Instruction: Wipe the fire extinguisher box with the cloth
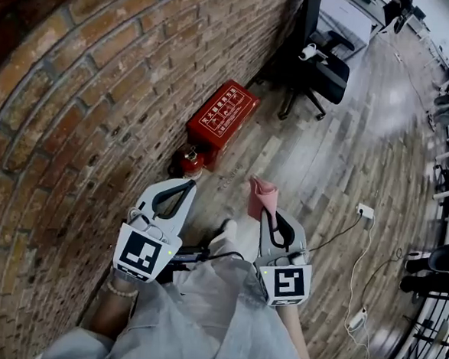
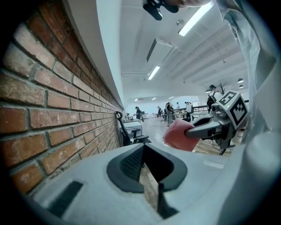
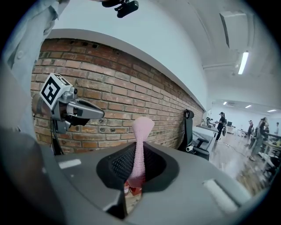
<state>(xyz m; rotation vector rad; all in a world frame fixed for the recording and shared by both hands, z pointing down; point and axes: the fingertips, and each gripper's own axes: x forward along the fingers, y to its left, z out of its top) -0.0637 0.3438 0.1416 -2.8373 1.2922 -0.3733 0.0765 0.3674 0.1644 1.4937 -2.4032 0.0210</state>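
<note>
- Left gripper [image 1: 186, 186]: jaws pressed together, nothing between them. Its own view [image 2: 148, 165] shows only a thin strip of floor past the closed tips.
- Right gripper [image 1: 269, 214]: jaws pinched on the cloth [image 1: 260, 194]. In its own view [image 3: 138, 172] the pink cloth [image 3: 141, 145] rises as a narrow stalk out of the jaws and flares at the top.
- Cloth is clear of the floor and of the fire extinguisher box [image 1: 223, 113], touching neither. The left gripper view shows it as a bunched pink wad [image 2: 177, 134] at the tip of the right gripper [image 2: 189, 130].
- Fire extinguisher box: red and rectangular with pale print on its upper face. It lies flat at the edge of the wooden floor [image 1: 349, 145], with one long side against the foot of the brick wall [image 1: 85, 88].
- A small red extinguisher [image 1: 189, 159] stands just beside the box's near end, also at the wall's foot.
- Both grippers are held side by side, above the floor, on the near side of the box and well apart from it. The left one is nearer the wall, and the right gripper view shows it [image 3: 99, 114] in front of the bricks.
- Black office chair [image 1: 320, 66] stands beyond the box's far end, near the wall.
- White power strip [image 1: 365, 211] with a trailing cable lies on the open floor to the right of the right gripper.
- People stand far down the room; details are too small to tell.
</note>
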